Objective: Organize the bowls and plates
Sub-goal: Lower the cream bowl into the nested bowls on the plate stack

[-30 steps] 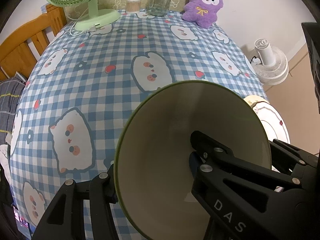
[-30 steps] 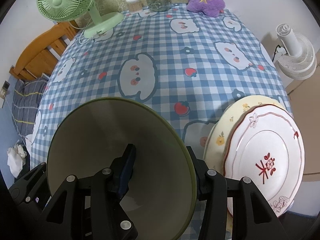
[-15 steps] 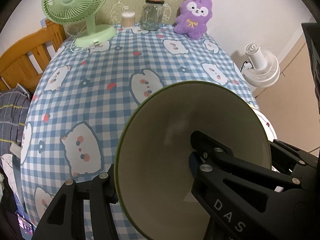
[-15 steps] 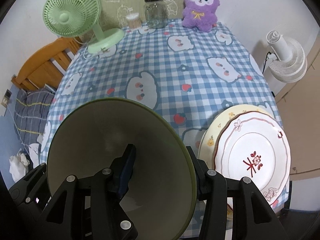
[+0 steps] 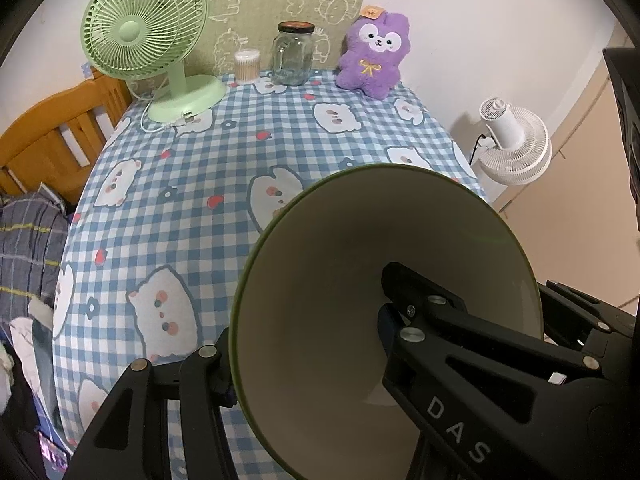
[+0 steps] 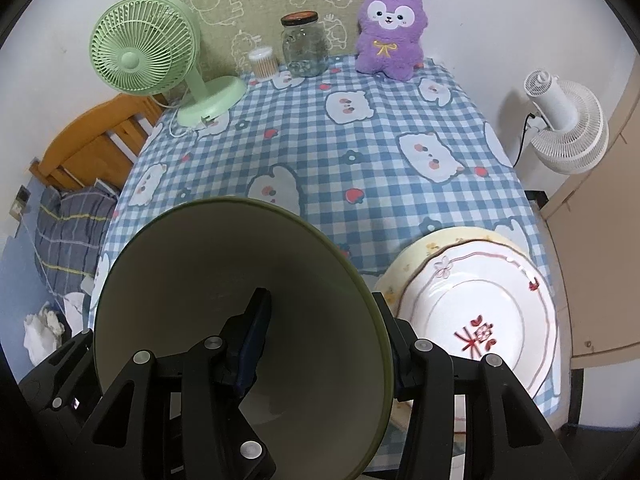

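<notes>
Blue checked cloth (image 5: pixel 192 216) covers my table. Both grippers clamp one green bowl (image 5: pixel 360 300) — my left gripper (image 5: pixel 308 344) pinches one side of its rim, my right gripper (image 6: pixel 324 344) the other, one finger inside, one outside. Two plates (image 6: pixel 480 312) sit stacked beside it.

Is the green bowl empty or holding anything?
Empty. The green bowl shows a bare inner surface in both wrist views; only gripper fingers reach inside over its rim.

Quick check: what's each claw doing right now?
Left claw: shut on the green bowl's rim.
Right claw: shut on the same bowl's other side.
</notes>
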